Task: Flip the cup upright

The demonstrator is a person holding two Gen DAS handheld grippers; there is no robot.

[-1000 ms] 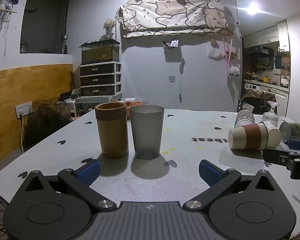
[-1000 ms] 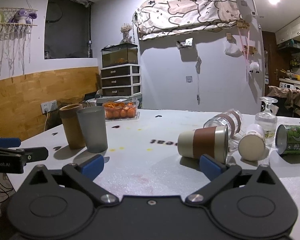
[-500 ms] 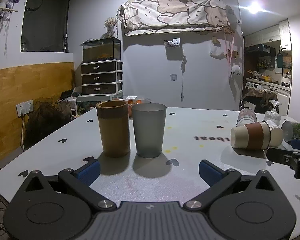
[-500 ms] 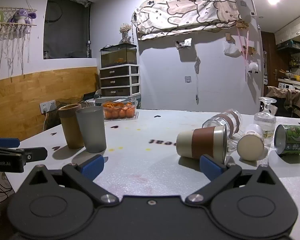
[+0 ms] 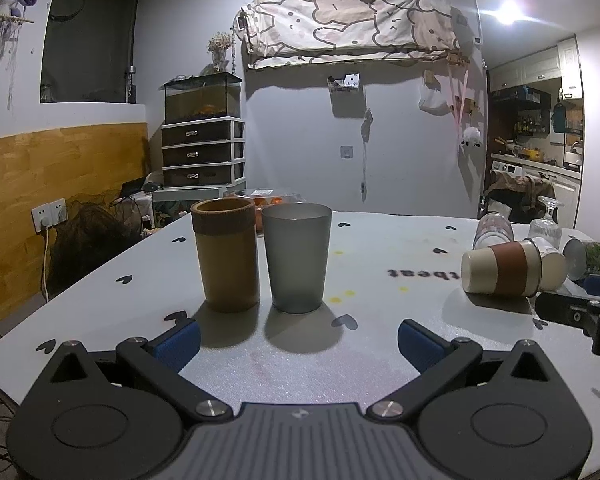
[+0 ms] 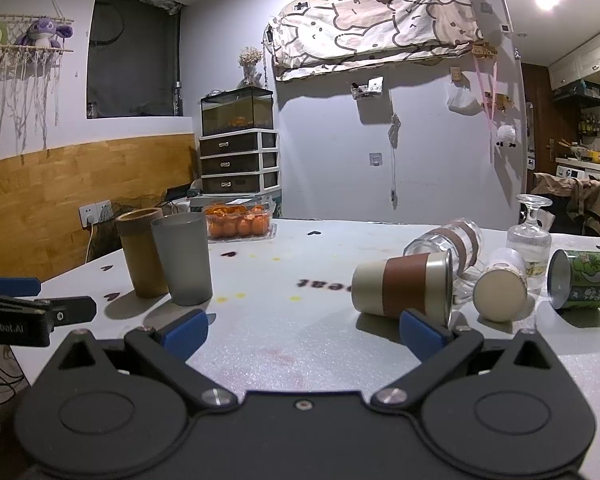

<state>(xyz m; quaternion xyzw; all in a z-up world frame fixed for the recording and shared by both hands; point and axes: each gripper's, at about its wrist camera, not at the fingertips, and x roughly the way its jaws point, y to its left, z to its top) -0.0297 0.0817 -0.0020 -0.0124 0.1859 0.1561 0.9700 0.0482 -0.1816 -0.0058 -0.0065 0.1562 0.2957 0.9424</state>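
Note:
A cream cup with a brown sleeve (image 6: 402, 289) lies on its side on the white table (image 6: 300, 344); it also shows in the left wrist view (image 5: 500, 267). My right gripper (image 6: 302, 330) is open and empty, its right fingertip just in front of that cup's rim. My left gripper (image 5: 298, 340) is open and empty, a short way before two upright cups: a brown one (image 5: 226, 254) and a grey one (image 5: 297, 258).
Beside the lying cup are a striped glass (image 6: 448, 240), a cream cup (image 6: 500, 284) and a green can (image 6: 584, 280), all on their sides, and an upside-down stemmed glass (image 6: 530, 236). A box of oranges (image 6: 238, 222) stands at the back.
Both grippers have shifted only slightly; the views have risen a little. The cups have not moved.

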